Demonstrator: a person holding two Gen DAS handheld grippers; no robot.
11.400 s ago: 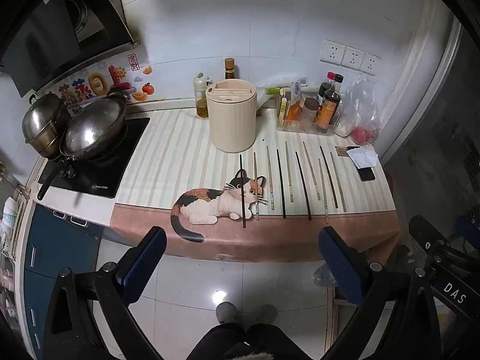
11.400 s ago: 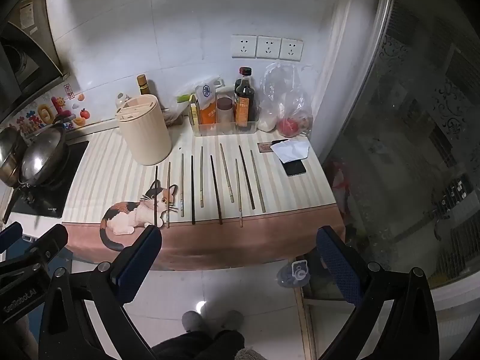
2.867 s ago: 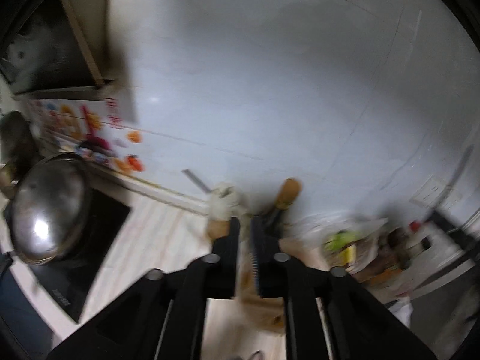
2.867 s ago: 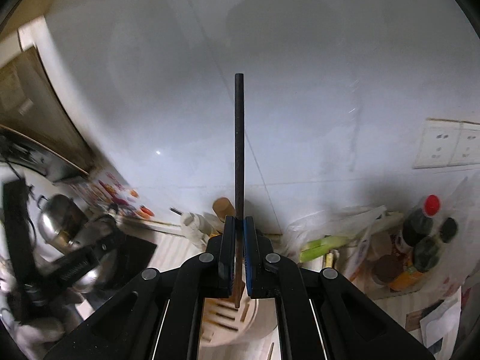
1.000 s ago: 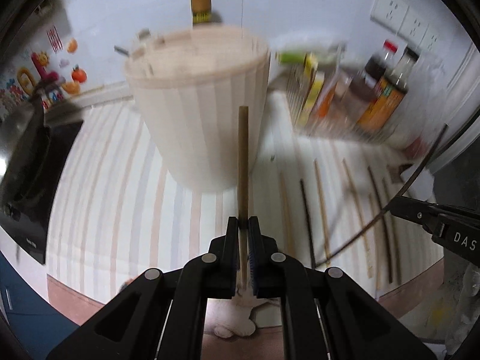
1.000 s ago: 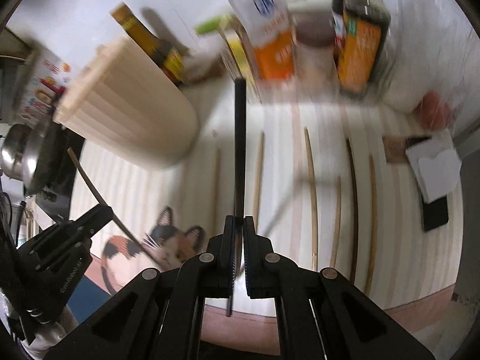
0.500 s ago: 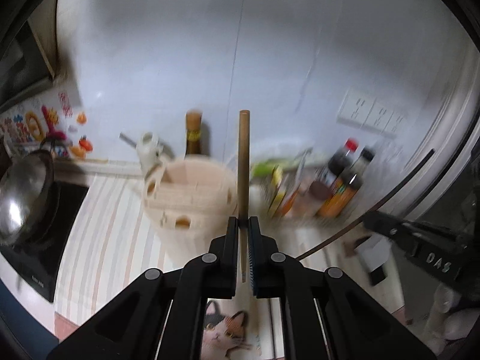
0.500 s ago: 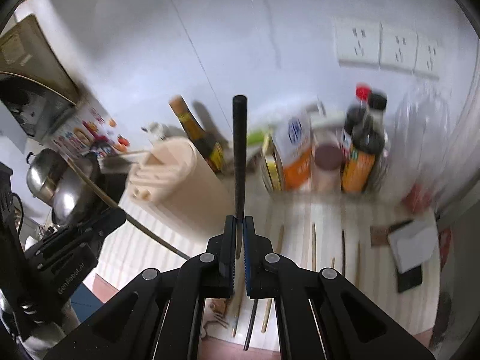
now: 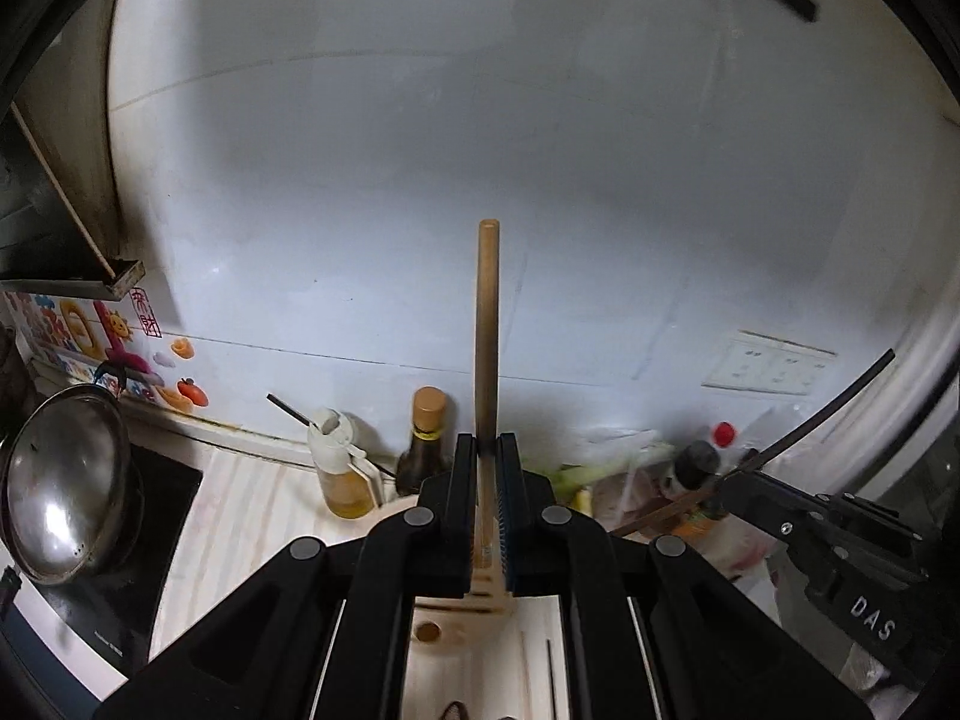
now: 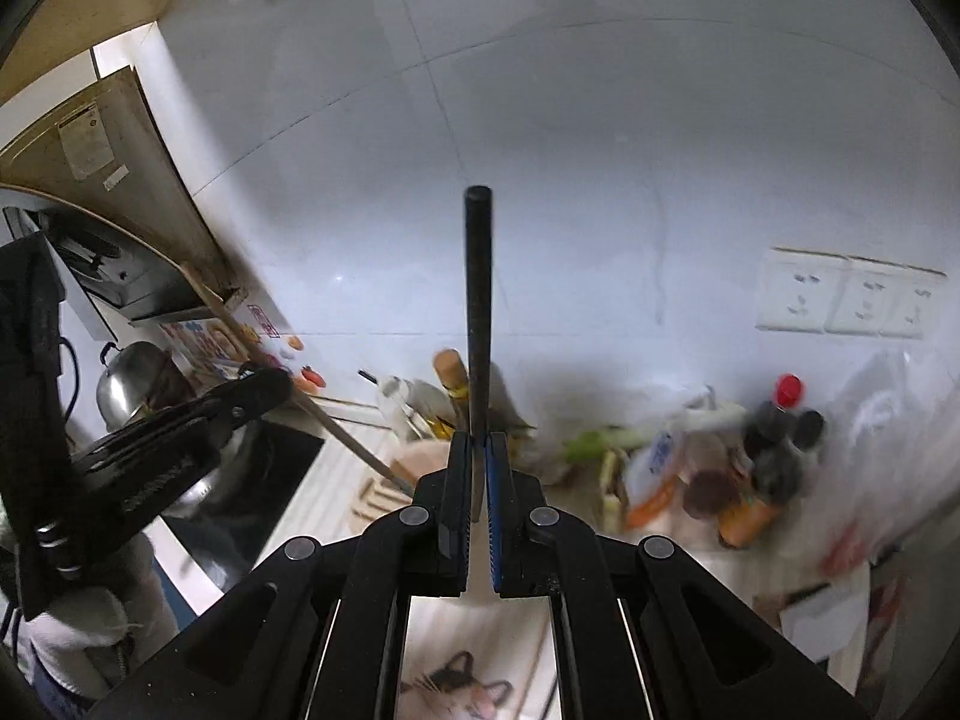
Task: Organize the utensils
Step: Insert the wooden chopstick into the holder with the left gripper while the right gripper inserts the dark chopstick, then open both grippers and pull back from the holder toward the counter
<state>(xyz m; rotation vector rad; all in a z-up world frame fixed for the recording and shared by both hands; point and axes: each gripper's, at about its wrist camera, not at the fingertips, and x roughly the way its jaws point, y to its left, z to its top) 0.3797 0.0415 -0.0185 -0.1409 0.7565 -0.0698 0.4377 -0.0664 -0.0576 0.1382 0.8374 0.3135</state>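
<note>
My left gripper (image 9: 487,450) is shut on a light wooden chopstick (image 9: 486,324) that sticks straight out past the fingers toward the white wall. Just under its fingers sits the beige chopstick holder (image 9: 456,618), whose slotted lid shows. My right gripper (image 10: 478,450) is shut on a black chopstick (image 10: 478,300), also pointing forward. The holder (image 10: 378,495) lies below and left of it. Each view catches the other gripper from the side: the right gripper (image 9: 744,483) with its dark stick (image 9: 840,408), the left gripper (image 10: 270,387) with its wooden stick (image 10: 336,432). More chopsticks (image 9: 549,678) lie on the mat.
A lidded wok (image 9: 66,492) sits on the black cooktop at the left. An oil bottle (image 9: 429,438) and a jug (image 9: 336,468) stand behind the holder. Sauce bottles (image 10: 774,468) crowd the back right under wall sockets (image 10: 846,300). A cat-print mat (image 10: 456,690) covers the counter.
Both grippers have risen with their chopsticks still held. The views swung up from the counter to the wall, and the holder has dropped to the bottom of both pictures.
</note>
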